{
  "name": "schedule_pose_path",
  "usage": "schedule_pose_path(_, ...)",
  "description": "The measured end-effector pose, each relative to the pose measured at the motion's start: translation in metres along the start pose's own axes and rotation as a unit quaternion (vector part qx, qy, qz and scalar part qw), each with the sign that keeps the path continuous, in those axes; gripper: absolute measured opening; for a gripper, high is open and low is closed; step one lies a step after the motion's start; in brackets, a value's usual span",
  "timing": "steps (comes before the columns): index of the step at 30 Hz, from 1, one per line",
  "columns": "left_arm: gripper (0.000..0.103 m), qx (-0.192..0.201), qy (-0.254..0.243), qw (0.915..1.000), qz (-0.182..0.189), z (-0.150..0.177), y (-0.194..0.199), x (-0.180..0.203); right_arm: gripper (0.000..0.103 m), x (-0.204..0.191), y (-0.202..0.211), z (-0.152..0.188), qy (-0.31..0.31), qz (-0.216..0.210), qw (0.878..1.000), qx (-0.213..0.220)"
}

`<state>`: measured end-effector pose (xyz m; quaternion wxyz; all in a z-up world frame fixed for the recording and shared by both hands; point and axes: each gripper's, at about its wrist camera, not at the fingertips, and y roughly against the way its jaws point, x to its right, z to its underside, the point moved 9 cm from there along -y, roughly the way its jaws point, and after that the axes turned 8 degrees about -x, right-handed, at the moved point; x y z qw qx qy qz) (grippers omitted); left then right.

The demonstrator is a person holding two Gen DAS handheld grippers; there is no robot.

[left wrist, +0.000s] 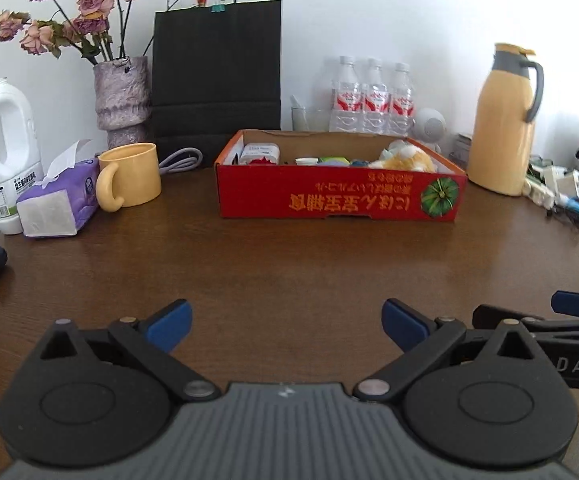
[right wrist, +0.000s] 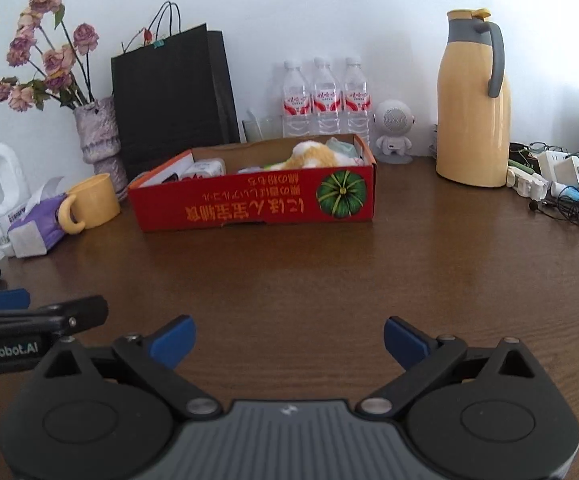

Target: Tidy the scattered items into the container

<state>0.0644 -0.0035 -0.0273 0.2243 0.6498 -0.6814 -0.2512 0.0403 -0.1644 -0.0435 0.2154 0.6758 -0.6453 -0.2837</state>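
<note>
Right now your wooden table (left wrist: 289, 264) lies bare ahead of both grippers. Toward the wall sits the red cardboard box (left wrist: 337, 196), already holding an orange-and-white plush toy (left wrist: 407, 159) and a few small packets. Your left gripper (left wrist: 287, 326) hangs with its blue fingers spread wide, pinching nothing. Just beside it, your right gripper (right wrist: 289, 344) is spread wide too, empty.

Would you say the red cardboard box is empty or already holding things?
Holding things: the red cardboard box contains a plush toy and small packages.
</note>
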Motion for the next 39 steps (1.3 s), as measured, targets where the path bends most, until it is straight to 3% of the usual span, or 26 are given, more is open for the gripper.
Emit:
schedule_pose_path(5,0.103,-0.031,-0.006,0.9995,-0.007,0.008,-0.015,0.003,0.101,0.005,-0.018,0.008,0.001,0.019,0.999,-0.040)
schedule_pose_path(11,0.103,-0.073,-0.008,0.9973,-0.007,0.010,-0.041,0.003,0.101,0.006,-0.037,0.005,0.016,0.038,0.997,-0.062)
schedule_pose_path(16,0.103,-0.085,-0.009,0.9964,-0.006,0.014,-0.050,0.004,0.103,0.008,-0.043,0.002,0.020,0.045,0.997,-0.062)
schedule_pose_path(39,0.103,-0.076,0.002,0.9971,0.003,0.010,-0.058,0.004,0.103,0.008,-0.051,-0.005,0.026,0.038,0.997,-0.060)
